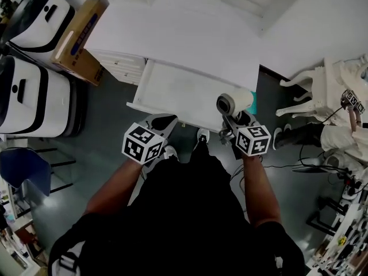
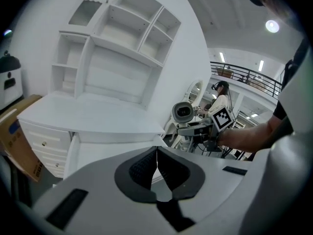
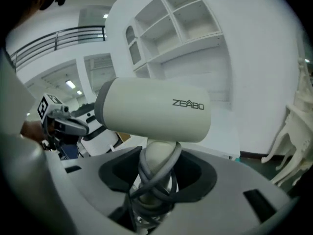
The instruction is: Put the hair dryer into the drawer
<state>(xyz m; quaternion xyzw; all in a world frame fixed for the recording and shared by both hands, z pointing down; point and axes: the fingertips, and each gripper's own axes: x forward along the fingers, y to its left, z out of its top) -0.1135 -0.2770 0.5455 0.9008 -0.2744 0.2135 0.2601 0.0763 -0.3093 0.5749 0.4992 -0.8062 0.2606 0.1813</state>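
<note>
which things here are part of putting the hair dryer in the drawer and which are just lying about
For the job: hair dryer, its handle clamped in the right gripper; open drawer; left gripper, shut and empty.

Lying about: cardboard box; white and black units; blue chair; white carved furniture.

One camera overhead, two low and close, all turned to the white table (image 1: 172, 33).
The head view looks steeply down on the table top and the open drawer (image 1: 178, 91) at its front edge. The left gripper view faces the table's front from low down, with the right gripper (image 2: 190, 129) at its right. The right gripper view sits close behind the hair dryer (image 3: 154, 111) and faces the shelves (image 3: 181, 23), which both gripper views share.
</note>
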